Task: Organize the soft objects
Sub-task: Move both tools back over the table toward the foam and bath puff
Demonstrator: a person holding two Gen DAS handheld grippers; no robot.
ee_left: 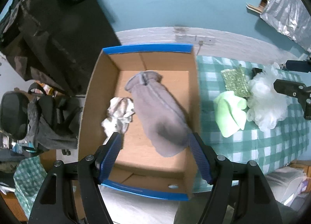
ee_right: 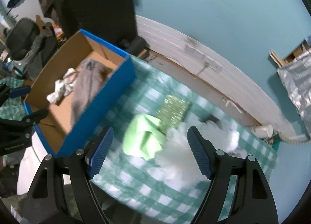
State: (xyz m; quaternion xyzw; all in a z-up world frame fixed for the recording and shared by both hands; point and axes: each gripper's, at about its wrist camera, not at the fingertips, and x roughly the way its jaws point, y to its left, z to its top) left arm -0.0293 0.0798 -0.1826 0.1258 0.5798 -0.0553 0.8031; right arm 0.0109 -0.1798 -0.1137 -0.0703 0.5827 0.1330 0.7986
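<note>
The cardboard box (ee_left: 93, 95) is open at the top, with bare floor along its 6 o'clock end. A grey sock (ee_left: 157, 111) runs down its middle and a crumpled white cloth (ee_left: 118, 115) sits at 9 o'clock. At 3 o'clock, on the checked table (ee_left: 262, 146), a green cloth (ee_left: 231, 113), sparkly pad (ee_left: 235, 82) and white fluff (ee_left: 266, 103) crowd together; the near squares lie clear.
</note>
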